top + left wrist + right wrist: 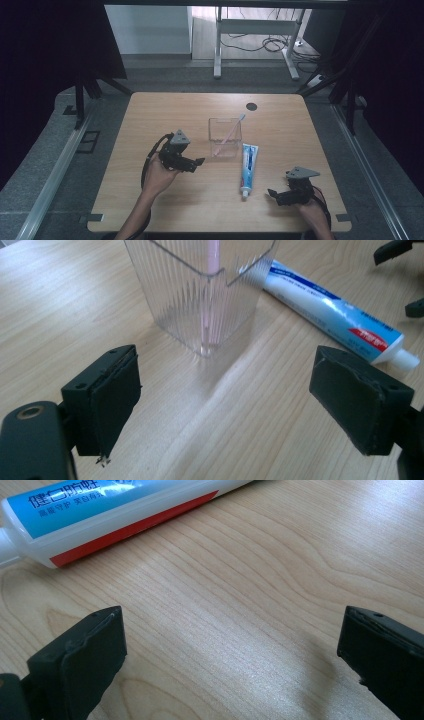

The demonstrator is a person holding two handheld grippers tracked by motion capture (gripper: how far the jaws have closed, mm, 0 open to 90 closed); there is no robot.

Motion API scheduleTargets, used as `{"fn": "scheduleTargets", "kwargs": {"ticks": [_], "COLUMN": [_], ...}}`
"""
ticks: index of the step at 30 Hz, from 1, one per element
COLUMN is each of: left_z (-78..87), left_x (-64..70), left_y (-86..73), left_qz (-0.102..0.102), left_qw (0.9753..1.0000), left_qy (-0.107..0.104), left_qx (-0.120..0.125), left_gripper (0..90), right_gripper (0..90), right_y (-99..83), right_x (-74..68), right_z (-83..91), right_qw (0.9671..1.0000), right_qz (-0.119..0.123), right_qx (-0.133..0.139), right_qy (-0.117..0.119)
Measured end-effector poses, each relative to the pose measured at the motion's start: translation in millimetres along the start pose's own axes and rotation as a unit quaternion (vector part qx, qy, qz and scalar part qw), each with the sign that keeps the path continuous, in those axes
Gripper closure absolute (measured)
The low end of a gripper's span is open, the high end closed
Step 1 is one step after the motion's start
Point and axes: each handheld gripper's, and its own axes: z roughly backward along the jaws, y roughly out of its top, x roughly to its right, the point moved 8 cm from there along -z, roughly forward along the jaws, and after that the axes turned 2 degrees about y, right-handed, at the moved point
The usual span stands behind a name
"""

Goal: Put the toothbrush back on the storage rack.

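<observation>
Your right gripper (pixel 274 194) hangs with jaws spread wide, gripping nothing, just beside the nozzle end of the blue-and-white toothpaste tube (pixel 248 167) lying flat on the wooden table (pixel 150 115). Your left gripper (pixel 198 162), equally spread and empty, faces the clear ribbed plastic cup (pixel 224 137) holding a pink toothbrush (pixel 231 131). Pinch the tube near its cap and it could swing, strike that light cup and topple it.

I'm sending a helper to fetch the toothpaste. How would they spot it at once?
On the wooden table, find the clear ribbed cup near the middle. The toothpaste lies flat just right of it, cap toward the person: a white tube with blue and red print.
</observation>
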Motion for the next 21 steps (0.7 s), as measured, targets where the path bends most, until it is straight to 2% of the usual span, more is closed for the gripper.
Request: {"fn": "scheduleTargets", "kwargs": {"ticks": [12, 21], "left_z": [0.2, -0.8], "left_x": [13.1, 17.5], "left_y": [-25.0, -44.3], "left_qz": [-0.006, 0.003], "left_qw": [1.0, 0.9999], "left_qy": [0.006, 0.01], "left_qx": [0.003, -0.001], "left_gripper": [13.2, 13.2], "right_gripper": [0.0, 0.0], "right_y": [0.3, 0.2], "right_x": [-1.4, -2.2], "right_z": [-0.5, -0.5], "right_qw": [1.0, 1.0], "right_qz": [0.001, 0.003], "right_qx": [-0.001, -0.002], "right_qy": [0.0, 0.0]}}
